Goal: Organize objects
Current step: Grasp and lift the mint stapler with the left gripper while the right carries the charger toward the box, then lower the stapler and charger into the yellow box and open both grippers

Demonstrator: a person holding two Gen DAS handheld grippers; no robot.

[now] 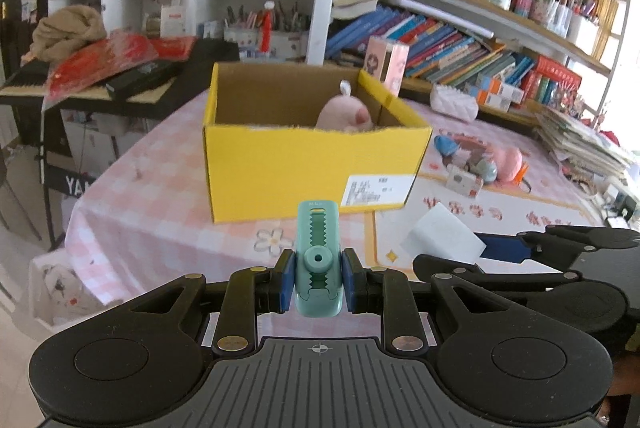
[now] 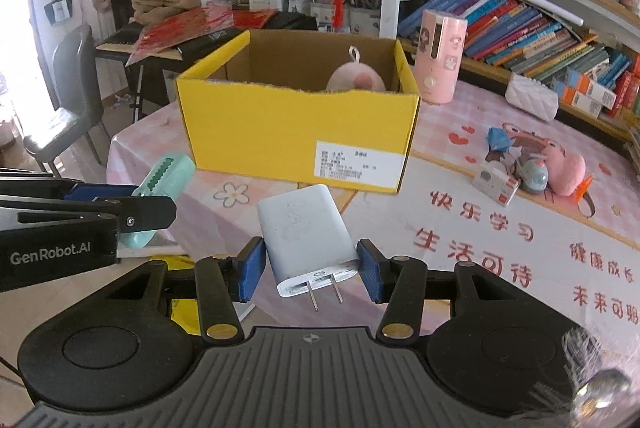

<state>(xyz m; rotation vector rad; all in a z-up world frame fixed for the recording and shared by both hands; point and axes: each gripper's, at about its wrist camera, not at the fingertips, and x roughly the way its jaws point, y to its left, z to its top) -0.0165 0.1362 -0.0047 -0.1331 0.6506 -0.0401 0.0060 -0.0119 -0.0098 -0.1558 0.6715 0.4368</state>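
Note:
A yellow cardboard box stands open on the pink table, with a pink plush toy inside at its right. My left gripper is shut on a teal clip, held above the table in front of the box. My right gripper is shut on a white charger plug, prongs toward the camera, also short of the box. The two grippers hang side by side, left one to the left.
Right of the box lie a blue toy, a small card box, a grey-blue toy and a pink plush. A pink cylinder stands behind the box's right corner. Bookshelves line the back; a black chair stands at left.

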